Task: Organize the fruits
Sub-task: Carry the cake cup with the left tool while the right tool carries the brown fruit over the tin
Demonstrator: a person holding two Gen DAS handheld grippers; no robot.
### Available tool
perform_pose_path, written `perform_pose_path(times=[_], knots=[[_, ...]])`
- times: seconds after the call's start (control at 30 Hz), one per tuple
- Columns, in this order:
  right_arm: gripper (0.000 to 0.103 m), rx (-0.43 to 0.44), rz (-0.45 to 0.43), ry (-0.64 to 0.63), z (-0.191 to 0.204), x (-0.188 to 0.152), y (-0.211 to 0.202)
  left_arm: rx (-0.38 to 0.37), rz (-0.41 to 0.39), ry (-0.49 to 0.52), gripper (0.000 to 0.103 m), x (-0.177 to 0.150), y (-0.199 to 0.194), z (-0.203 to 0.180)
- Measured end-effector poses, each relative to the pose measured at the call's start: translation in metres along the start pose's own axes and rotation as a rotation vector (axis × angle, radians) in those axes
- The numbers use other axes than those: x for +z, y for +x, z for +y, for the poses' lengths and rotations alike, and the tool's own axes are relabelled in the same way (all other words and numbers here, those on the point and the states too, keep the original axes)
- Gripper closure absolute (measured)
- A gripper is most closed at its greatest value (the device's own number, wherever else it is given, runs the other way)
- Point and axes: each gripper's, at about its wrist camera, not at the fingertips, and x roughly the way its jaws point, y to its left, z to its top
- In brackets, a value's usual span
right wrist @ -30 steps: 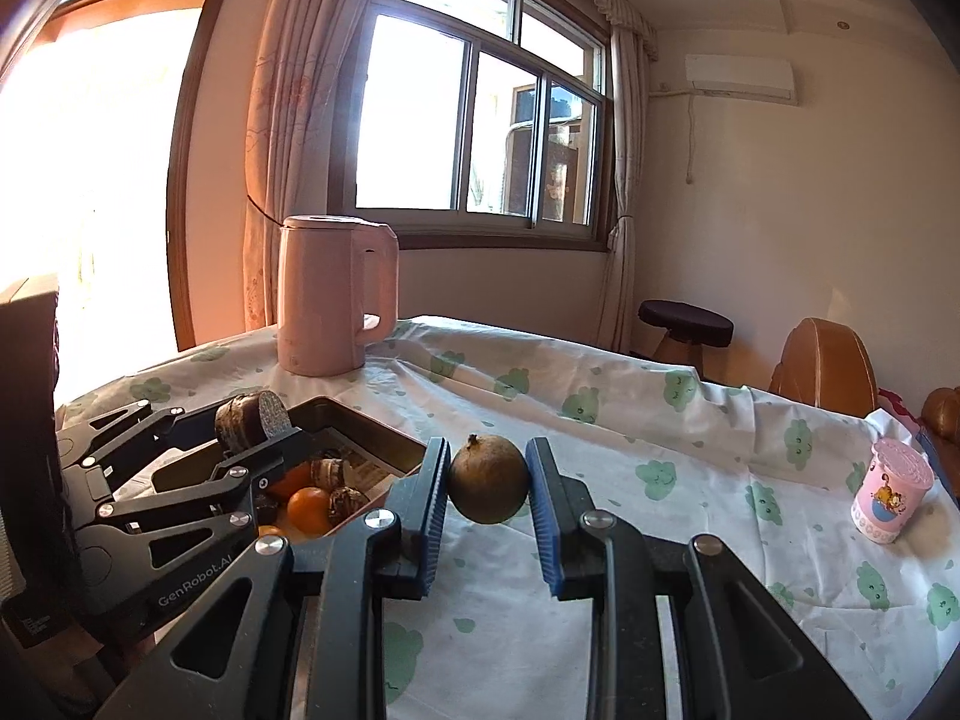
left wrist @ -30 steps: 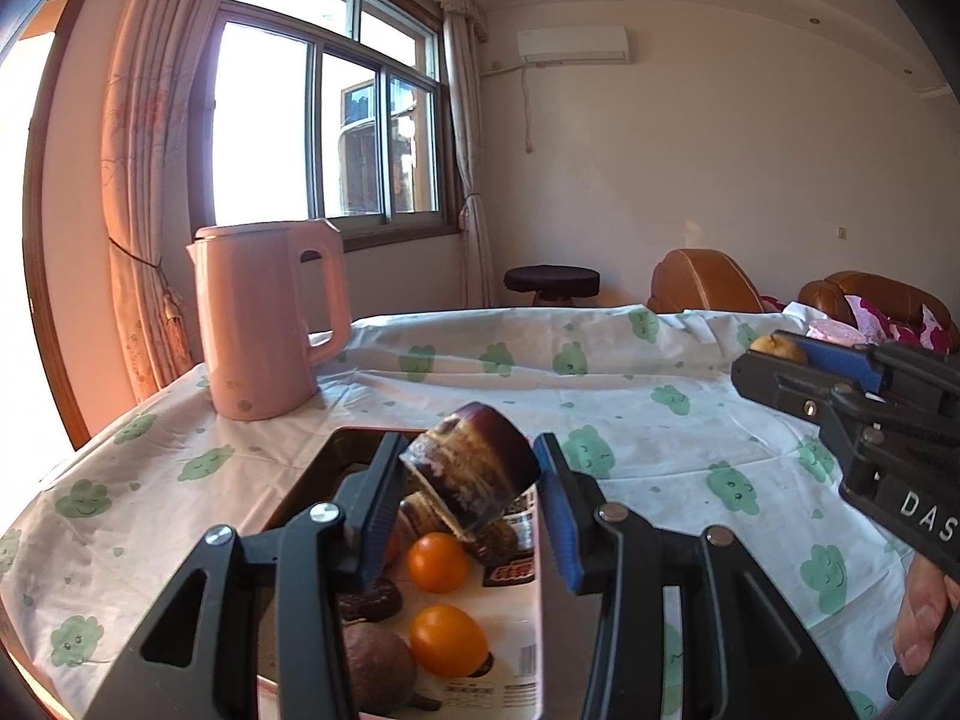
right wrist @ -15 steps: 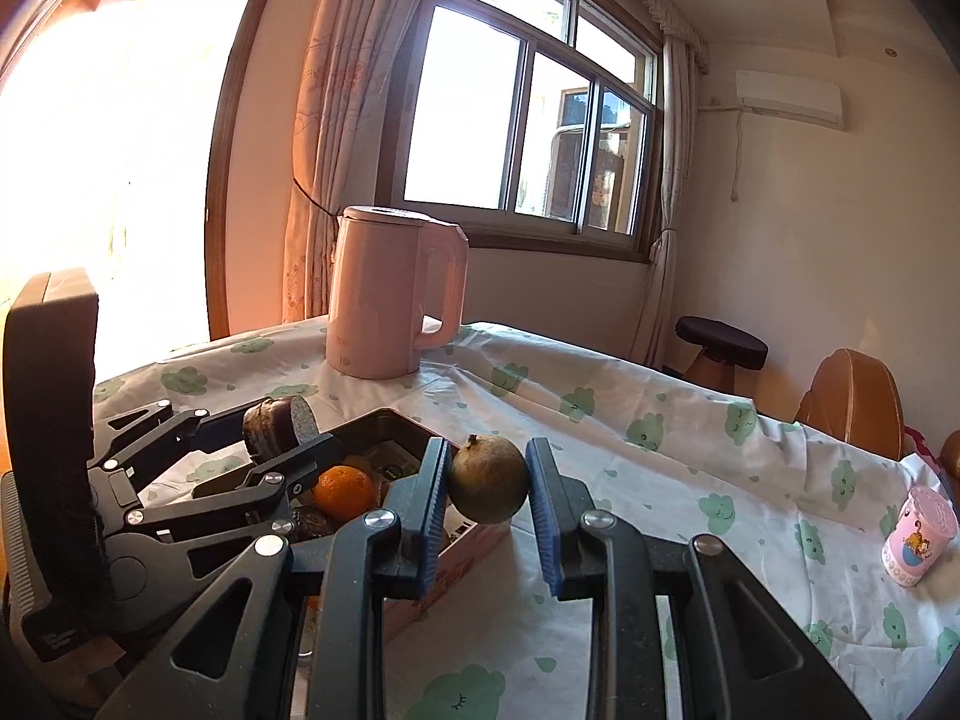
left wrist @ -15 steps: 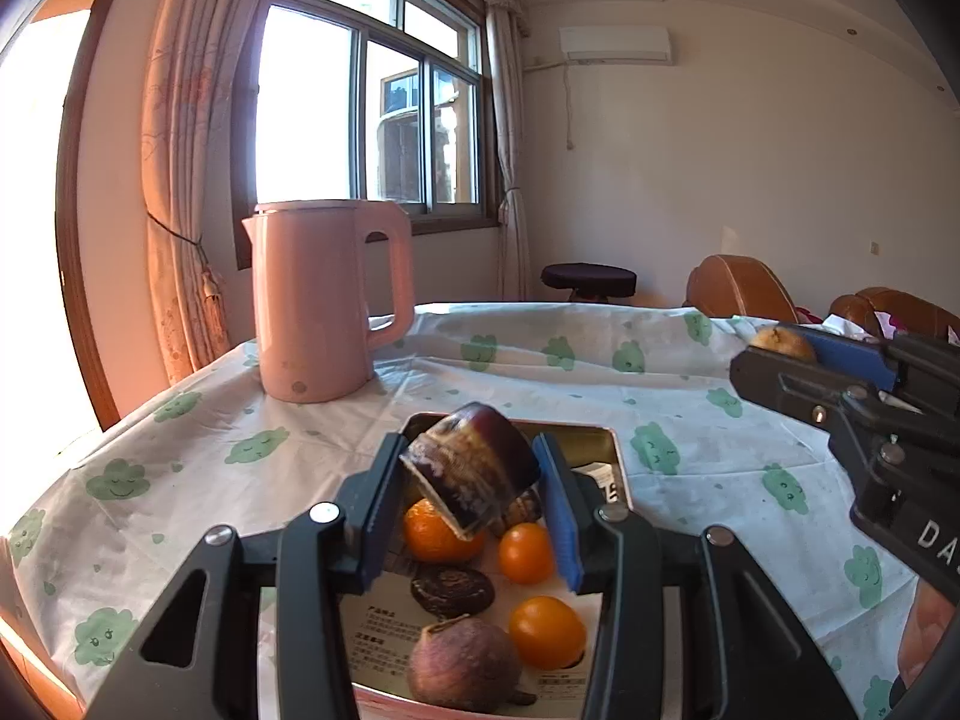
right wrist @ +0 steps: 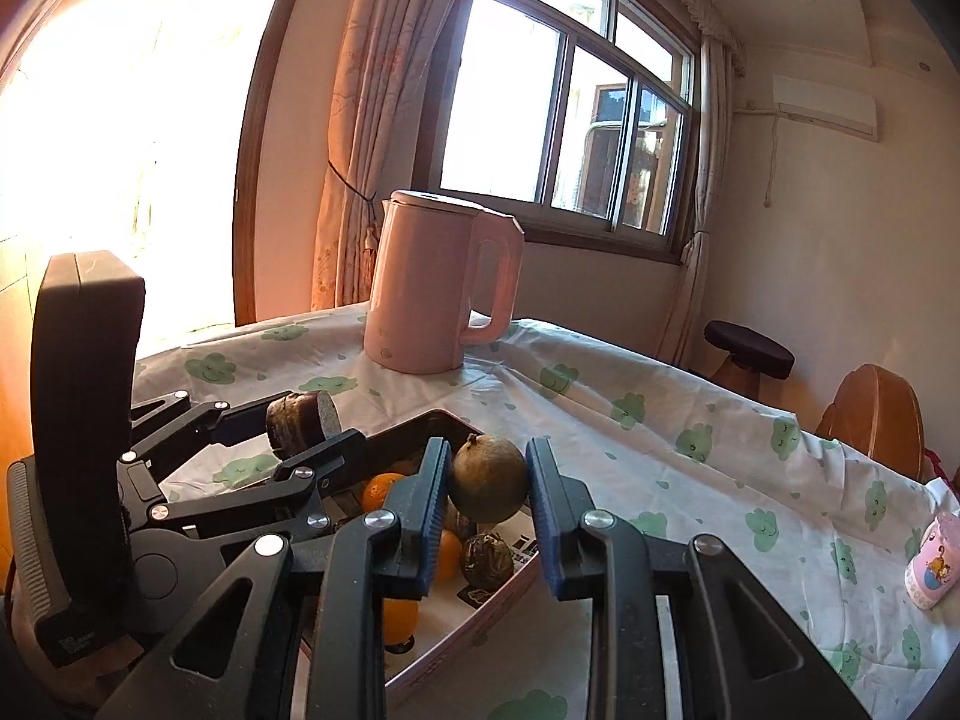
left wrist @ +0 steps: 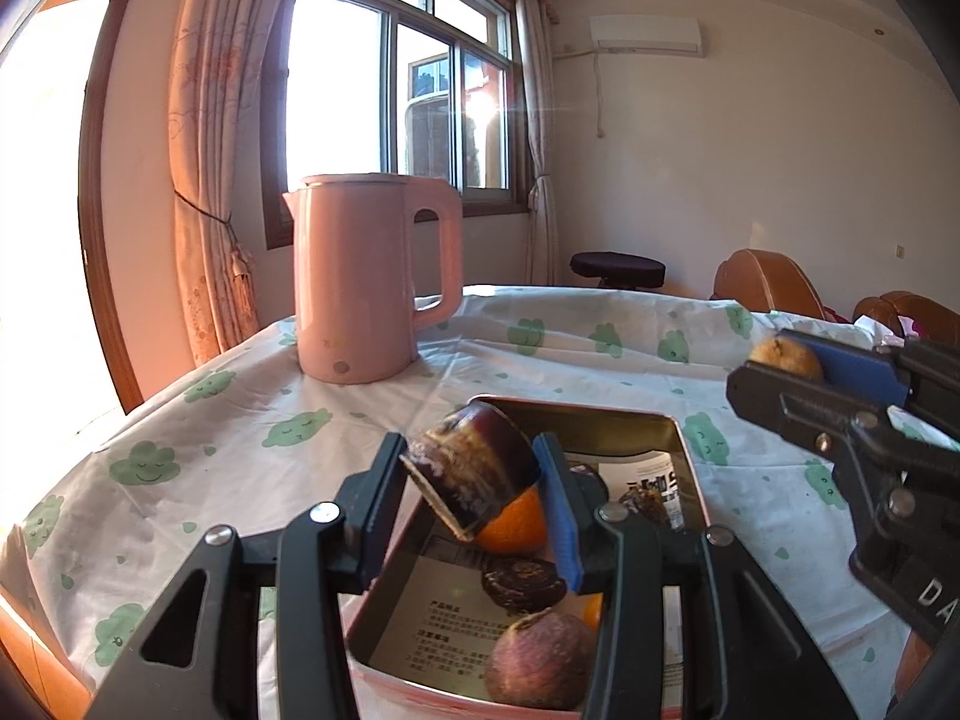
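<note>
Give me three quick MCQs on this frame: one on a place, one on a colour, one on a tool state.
1. The left tool with its dark cut piece is
A) over the tray
B) behind the kettle
C) over the cup

2. The kettle is
A) white
B) pink
C) blue

3. The right tool is
A) open, empty
B) shut on a round greenish fruit
C) out of view

Answers: 1 A, the tray with its oranges lies right below it; 2 B, pink body and handle; 3 B, both pads press the round greenish fruit.
</note>
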Motion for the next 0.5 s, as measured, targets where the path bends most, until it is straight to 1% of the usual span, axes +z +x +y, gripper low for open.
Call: perform_pose_path(times=[0.5], knots=[[0.075, 0.036, 0.055, 0.025, 0.011, -0.008, 0.024, 0.028, 0.028, -0.016, 0.058, -0.002, 0.008, 0.018]])
